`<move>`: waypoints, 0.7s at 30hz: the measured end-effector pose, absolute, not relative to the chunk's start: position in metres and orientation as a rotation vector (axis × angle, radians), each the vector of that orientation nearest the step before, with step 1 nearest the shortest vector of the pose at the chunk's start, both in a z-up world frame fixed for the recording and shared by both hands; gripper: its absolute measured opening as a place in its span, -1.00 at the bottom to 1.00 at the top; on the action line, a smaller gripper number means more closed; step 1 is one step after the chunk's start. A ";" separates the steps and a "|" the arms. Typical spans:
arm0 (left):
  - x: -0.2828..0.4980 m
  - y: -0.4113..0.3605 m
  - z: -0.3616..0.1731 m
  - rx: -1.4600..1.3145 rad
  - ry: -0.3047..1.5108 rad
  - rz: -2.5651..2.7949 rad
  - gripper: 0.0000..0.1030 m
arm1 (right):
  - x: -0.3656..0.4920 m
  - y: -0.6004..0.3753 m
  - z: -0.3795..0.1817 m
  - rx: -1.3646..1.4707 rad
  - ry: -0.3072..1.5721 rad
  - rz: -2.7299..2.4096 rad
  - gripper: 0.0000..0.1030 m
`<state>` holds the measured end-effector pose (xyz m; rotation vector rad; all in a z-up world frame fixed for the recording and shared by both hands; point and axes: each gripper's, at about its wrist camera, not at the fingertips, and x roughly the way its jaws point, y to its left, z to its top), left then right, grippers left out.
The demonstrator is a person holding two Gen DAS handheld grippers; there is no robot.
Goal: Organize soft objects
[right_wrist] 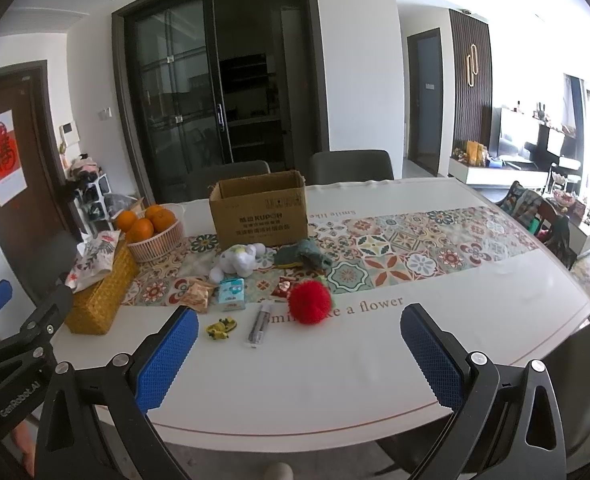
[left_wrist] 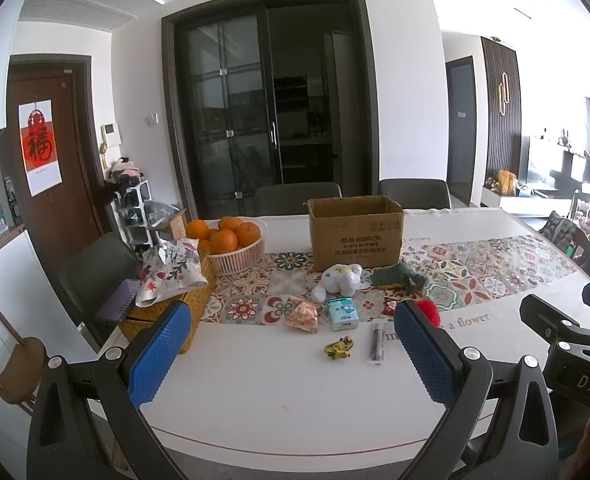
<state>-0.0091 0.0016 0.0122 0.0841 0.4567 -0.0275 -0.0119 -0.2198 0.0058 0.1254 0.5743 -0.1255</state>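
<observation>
**Soft toys wait in front of the open carton**

Where the patterned runner crosses the tabletop (right_wrist: pixel 495 304), a white plush toy (right_wrist: pixel 237 260) lies slumped on its side, just beside a crumpled dark-green soft toy (right_wrist: pixel 301 256); both sit close in front of the open cardboard box (right_wrist: pixel 261 212). A fluffy red pompom (right_wrist: pixel 309 302) rests nearer the front edge, on the white cloth by the printed lettering.

The left gripper (left_wrist: pixel 291 354) and right gripper (right_wrist: pixel 299 360) both hover low over the front edge, blue pads spread wide, holding nothing.

A small tissue pack (right_wrist: pixel 231 300), a yellow trinket (right_wrist: pixel 221 328) and a pen (right_wrist: pixel 259 326) lie nearby. Towards the left edge stand a basket of oranges (right_wrist: pixel 155 232) and a woven box (right_wrist: pixel 103 296). Dark glass doors (right_wrist: pixel 215 92) stand behind the chairs.
</observation>
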 end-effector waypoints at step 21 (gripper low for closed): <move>-0.011 0.001 0.019 0.084 0.451 -0.028 1.00 | -0.013 -0.218 0.017 0.120 0.561 -0.123 0.99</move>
